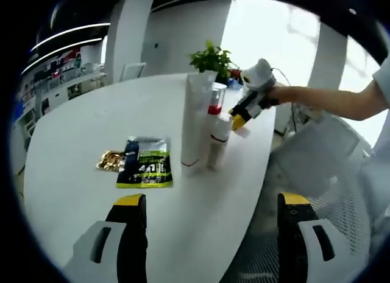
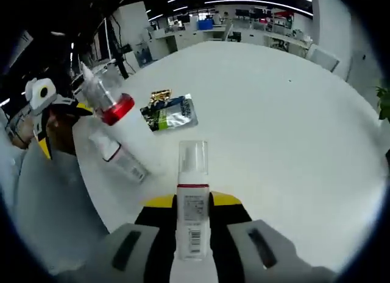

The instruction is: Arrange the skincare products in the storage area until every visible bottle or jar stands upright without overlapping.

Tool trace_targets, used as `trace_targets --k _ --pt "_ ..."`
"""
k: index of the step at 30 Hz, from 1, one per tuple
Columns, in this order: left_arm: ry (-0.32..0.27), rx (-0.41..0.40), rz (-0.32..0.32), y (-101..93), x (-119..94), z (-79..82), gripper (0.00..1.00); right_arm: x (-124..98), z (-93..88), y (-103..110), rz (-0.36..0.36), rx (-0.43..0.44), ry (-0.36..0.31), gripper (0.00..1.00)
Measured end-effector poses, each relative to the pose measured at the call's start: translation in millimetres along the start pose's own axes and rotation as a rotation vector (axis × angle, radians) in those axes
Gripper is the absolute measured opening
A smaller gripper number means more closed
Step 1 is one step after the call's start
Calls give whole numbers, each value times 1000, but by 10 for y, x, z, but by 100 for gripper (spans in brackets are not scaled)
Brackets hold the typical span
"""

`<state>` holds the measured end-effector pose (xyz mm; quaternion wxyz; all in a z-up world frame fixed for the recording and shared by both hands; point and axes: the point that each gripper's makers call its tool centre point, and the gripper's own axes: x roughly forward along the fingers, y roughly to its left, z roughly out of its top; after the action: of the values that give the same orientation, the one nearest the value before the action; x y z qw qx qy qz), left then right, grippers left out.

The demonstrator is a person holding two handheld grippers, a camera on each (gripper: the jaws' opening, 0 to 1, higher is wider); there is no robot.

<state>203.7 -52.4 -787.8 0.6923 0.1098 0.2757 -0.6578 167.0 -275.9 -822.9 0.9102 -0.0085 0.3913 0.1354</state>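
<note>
Gripping a small white pump bottle with a clear cap and a thin red band (image 2: 192, 198), the right gripper (image 2: 192, 201) had its yellow-tipped jaws clenched on the bottle's body, the cap pointing out over the round white table (image 2: 292, 112). In the left gripper view that same gripper (image 1: 242, 118) came in from the right on a person's outstretched arm (image 1: 341, 100), carrying the bottle up beside the cluster near the table edge.

Standing there already were a tall white tube with a red line near its base (image 1: 196, 118), a white bottle with a red collar under a clear cap (image 1: 213, 109) and a slimmer white bottle with a red band (image 1: 218, 143), all three apparently upright and close together; whether they touched, I couldn't tell. So most of the arranging looked done, with the held bottle the one piece left to set down on its base, clear of the others.

The left gripper (image 1: 213, 219) hung back over the near edge, jaws spread wide with nothing between them. A green and black foil pouch (image 1: 145, 162) and a small gold packet (image 1: 111, 160) lay flat just beside the bottles, and a potted green plant (image 1: 212, 59) sat at the far side.
</note>
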Motion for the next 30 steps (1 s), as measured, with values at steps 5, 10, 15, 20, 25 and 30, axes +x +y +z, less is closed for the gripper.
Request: trace_targets --k 5,10,15,20,25,30 --pt "-19 21 -50 -111 -1 56 76 -228 23 287 -39 39 -105 20" --pt "-46 46 -99 -221 22 115 70 -324 144 608 -19 59 -181 20" --pt "-85 55 -186 -395 22 222 53 -369 306 893 3 45 -252 20" --pt "-153 26 -260 -518 47 346 42 -468 492 1138 62 70 -356 19" --pt "-274 -13 -397 -687 -17 568 42 -549 649 1489 199 63 -411 20" --pt "-353 -70 -446 -661 -75 754 43 -488 746 1778 315 12 -415 20"
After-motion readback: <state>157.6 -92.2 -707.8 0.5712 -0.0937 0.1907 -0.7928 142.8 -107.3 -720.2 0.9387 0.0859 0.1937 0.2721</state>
